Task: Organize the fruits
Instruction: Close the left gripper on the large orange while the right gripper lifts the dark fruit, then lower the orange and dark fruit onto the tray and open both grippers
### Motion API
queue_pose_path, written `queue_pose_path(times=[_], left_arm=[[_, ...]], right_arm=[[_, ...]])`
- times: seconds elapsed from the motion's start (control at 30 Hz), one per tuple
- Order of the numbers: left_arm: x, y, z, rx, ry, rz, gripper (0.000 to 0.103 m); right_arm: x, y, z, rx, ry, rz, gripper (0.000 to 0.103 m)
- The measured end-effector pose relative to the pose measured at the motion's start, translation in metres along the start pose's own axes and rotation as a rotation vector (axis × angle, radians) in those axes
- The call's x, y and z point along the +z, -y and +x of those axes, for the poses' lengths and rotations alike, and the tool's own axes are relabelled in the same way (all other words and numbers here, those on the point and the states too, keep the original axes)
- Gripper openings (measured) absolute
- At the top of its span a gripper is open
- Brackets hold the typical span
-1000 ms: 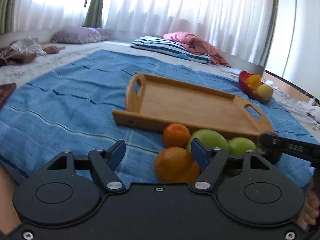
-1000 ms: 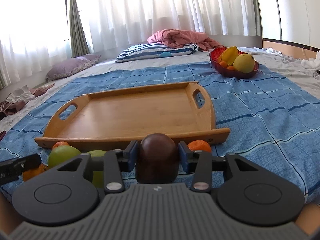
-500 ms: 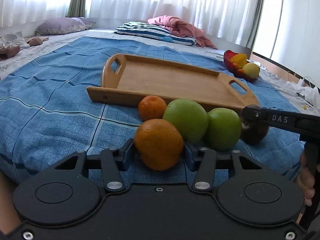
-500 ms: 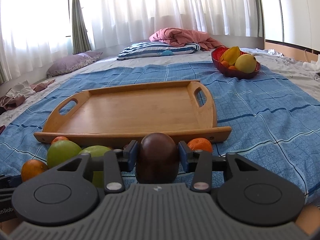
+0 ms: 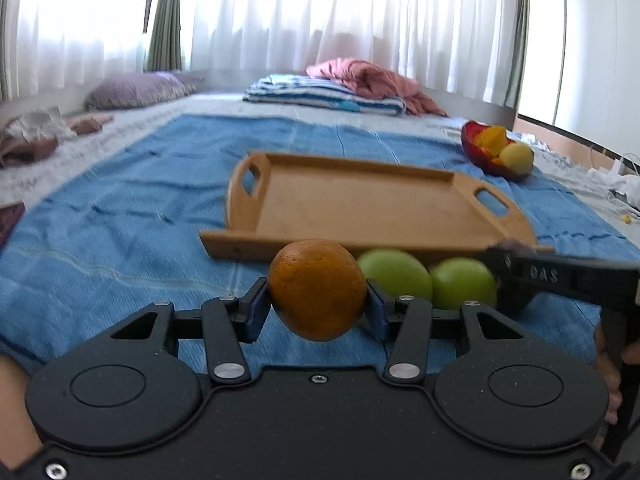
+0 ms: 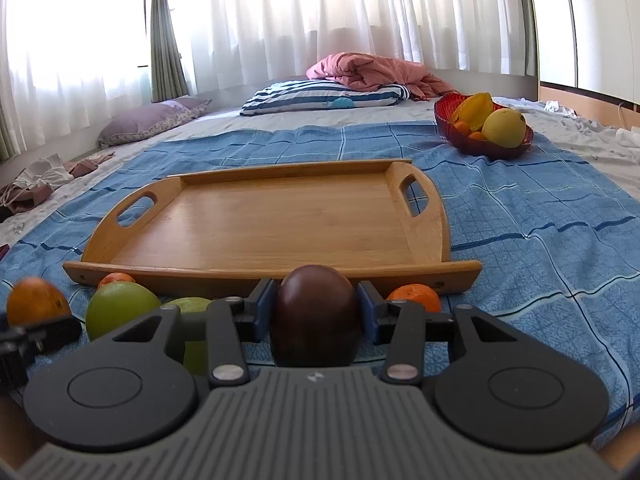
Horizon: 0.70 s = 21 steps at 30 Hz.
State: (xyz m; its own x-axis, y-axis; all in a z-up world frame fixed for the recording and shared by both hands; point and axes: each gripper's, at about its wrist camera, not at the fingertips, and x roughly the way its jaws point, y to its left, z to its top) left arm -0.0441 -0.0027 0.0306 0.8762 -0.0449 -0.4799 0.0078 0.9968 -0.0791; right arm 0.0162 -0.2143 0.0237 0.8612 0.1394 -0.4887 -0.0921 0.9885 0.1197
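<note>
My left gripper is shut on an orange and holds it above the blue blanket, just in front of the wooden tray. Two green apples lie side by side to its right. My right gripper is shut on a dark brown fruit before the tray's near rim. In the right wrist view the held orange shows at the far left, with the green apples and two small oranges on the blanket.
A red bowl with yellow and orange fruit stands at the back right of the blue blanket. Pillows and a pink quilt lie beyond. Clothes lie at the far left. The right gripper's body crosses the left wrist view.
My left gripper closed on the orange and lifted it off the blanket. My right gripper keeps its hold on the brown fruit, nearly still.
</note>
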Motion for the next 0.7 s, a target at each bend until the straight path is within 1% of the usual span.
queue_pose_path(times=[0.03, 0.1, 0.17, 0.2, 0.23, 0.4, 0.6, 0.7], left_arm=[[0.003, -0.001, 0.001, 0.004, 0.004, -0.003, 0.048], [0.008, -0.004, 0.003, 0.005, 0.005, -0.013, 0.048], [0.012, -0.004, 0.006, 0.008, 0.005, -0.014, 0.048], [0.014, -0.004, 0.008, 0.011, 0.005, -0.01, 0.048], [0.015, -0.004, 0.01, 0.012, 0.005, -0.007, 0.048], [0.023, -0.004, 0.019, 0.012, -0.004, -0.002, 0.048], [0.04, -0.006, 0.035, -0.002, -0.017, 0.0, 0.048], [0.05, -0.007, 0.045, -0.002, -0.02, -0.004, 0.048]], right_arm=[[0.0, 0.001, 0.0, 0.002, -0.003, 0.008, 0.05], [-0.002, 0.004, 0.008, 0.031, -0.069, 0.031, 0.06], [-0.01, 0.008, 0.013, 0.033, -0.103, 0.058, 0.059], [-0.014, 0.008, 0.013, 0.024, -0.091, 0.055, 0.054], [-0.015, 0.007, 0.011, 0.018, -0.081, 0.046, 0.051], [-0.012, 0.009, 0.005, 0.03, -0.06, 0.091, 0.05], [0.005, 0.01, -0.004, 0.029, -0.01, 0.083, 0.05], [0.014, 0.016, -0.002, 0.031, 0.0, 0.105, 0.049]])
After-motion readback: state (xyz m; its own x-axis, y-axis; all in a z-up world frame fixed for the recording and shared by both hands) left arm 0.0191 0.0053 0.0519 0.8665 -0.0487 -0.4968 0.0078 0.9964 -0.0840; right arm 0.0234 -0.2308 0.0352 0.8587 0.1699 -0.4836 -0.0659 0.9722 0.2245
